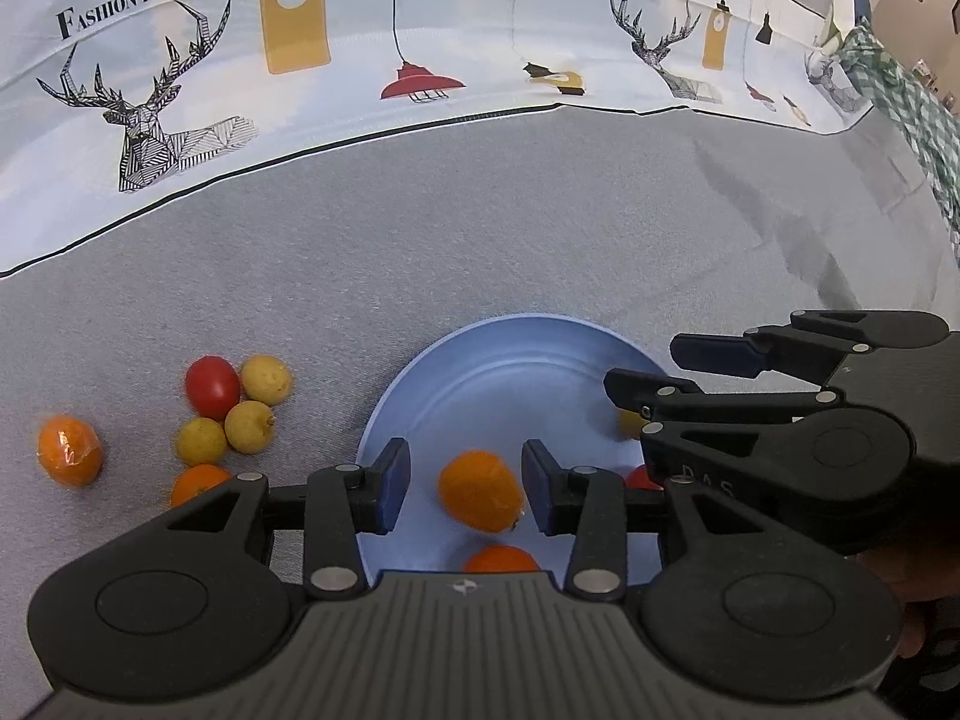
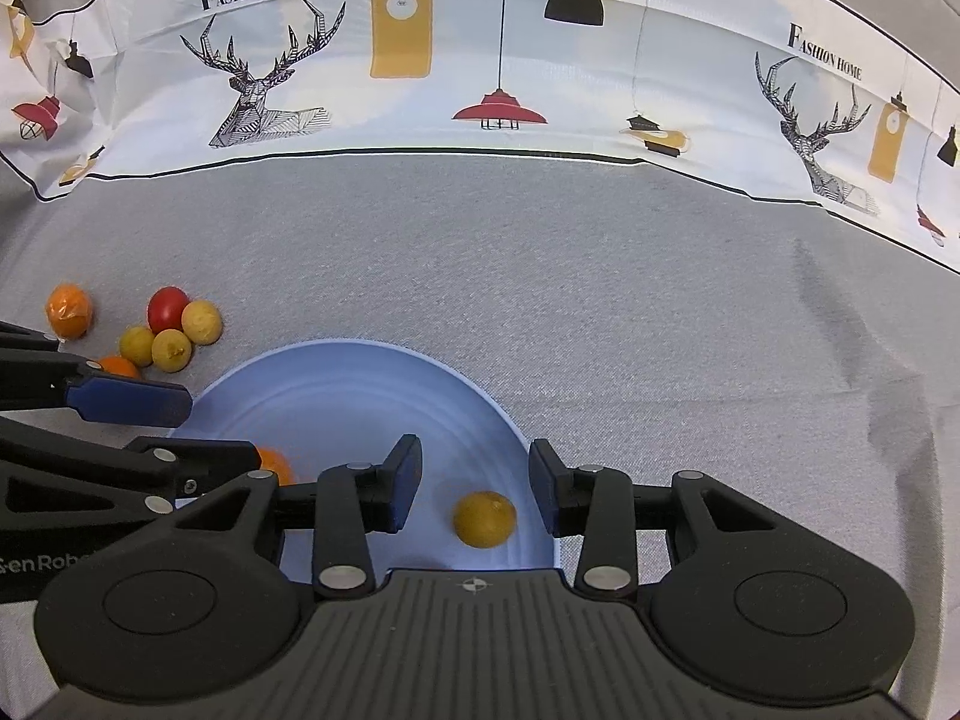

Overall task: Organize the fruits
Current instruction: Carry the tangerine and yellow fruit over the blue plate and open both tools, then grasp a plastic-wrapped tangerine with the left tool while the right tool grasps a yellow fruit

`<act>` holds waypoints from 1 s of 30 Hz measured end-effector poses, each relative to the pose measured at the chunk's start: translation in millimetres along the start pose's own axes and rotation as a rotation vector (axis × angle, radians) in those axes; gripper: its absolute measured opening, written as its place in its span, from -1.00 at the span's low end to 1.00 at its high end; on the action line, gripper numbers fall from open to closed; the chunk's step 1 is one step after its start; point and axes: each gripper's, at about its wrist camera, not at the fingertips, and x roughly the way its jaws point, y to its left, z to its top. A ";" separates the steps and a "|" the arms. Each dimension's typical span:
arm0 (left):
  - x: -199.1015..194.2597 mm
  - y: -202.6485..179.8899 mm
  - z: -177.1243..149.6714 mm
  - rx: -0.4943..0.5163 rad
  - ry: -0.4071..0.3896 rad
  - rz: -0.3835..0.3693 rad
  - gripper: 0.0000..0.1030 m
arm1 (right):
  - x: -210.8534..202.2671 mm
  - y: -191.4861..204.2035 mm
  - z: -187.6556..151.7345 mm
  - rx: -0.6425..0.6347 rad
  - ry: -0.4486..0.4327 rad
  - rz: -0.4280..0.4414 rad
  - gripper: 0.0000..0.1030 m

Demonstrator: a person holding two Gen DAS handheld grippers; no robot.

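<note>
A light blue plate (image 1: 498, 372) lies on the grey cloth; it also shows in the right wrist view (image 2: 336, 396). My left gripper (image 1: 467, 489) is open above the plate, with an orange (image 1: 479, 489) between its pads, not pinched. A second orange (image 1: 501, 558) lies below it, and a red tomato (image 1: 641, 476) shows beside the right gripper. My right gripper (image 2: 474, 495) is open over the plate's right side, above a yellow fruit (image 2: 485, 517). It shows at the right of the left wrist view (image 1: 666, 369).
Left of the plate lies a cluster: a red tomato (image 1: 211, 385), three yellow fruits (image 1: 267, 379), an orange (image 1: 198, 480) and a wrapped orange (image 1: 69, 449). A printed cloth (image 1: 240, 90) with deer and lamps rises at the back. A green checked cloth (image 1: 900, 90) is far right.
</note>
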 end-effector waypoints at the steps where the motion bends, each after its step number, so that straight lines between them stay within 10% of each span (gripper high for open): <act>1: -0.3 0.5 0.3 -0.001 0.000 0.000 -0.12 | 0.1 0.2 0.4 -0.001 0.000 -0.001 -0.20; 30: -2.3 19.7 3.4 -0.033 -0.009 0.014 -0.15 | 1.0 9.3 9.2 -0.008 -0.020 -0.019 -0.20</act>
